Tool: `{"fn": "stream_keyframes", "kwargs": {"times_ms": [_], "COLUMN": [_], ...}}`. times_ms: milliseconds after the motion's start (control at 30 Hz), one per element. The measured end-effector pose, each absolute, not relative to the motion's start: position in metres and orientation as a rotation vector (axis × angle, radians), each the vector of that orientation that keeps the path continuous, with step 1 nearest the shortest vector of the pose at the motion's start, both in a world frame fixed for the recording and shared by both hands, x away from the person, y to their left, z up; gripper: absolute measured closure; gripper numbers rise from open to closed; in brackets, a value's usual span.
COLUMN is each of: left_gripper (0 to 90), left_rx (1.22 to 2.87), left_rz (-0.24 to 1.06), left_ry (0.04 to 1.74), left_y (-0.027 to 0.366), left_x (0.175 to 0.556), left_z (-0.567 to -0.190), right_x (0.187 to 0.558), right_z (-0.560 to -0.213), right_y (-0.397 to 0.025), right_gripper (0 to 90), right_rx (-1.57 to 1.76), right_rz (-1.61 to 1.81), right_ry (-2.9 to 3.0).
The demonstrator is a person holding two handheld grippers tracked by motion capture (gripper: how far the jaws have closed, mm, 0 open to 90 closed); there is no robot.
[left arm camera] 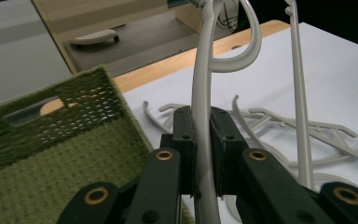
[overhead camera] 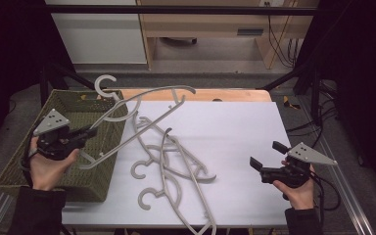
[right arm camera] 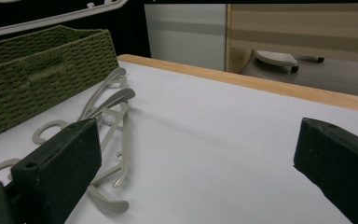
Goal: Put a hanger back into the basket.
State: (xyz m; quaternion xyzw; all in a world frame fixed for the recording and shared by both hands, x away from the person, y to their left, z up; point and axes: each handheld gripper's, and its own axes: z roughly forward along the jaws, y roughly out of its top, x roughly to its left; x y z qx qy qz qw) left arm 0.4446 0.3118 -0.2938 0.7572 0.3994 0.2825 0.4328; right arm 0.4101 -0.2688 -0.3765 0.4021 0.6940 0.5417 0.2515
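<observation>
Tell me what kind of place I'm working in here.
Probably a lab or workshop test bench, not a home. A black metal frame surrounds the white table, loose cables hang by plain wooden furniture behind, and the grey hangers and green basket look laid out as props.

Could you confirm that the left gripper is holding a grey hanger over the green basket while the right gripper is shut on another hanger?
Not quite: the right gripper is open and holds nothing, as the right gripper view shows. The left gripper does hold a hanger over the basket.
</observation>
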Motion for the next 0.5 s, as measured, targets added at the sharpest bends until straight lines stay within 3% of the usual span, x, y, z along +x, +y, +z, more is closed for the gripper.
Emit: {"fn": "stream_keyframes", "kwargs": {"times_ms": [500], "left_gripper": [81.5], "left_rx": [1.849], "left_rz": [0.839], "left_ry": [1.11], "left_y": [0.374], "left_x": [0.456], "left_z": [-0.289], "right_x": [0.411], "right_z": [-0.377], "right_y": [-0.268], "right_gripper": [1.0], "right_rx": [1.1], "right_rz": [1.472], "right_ry": [1.885]}}
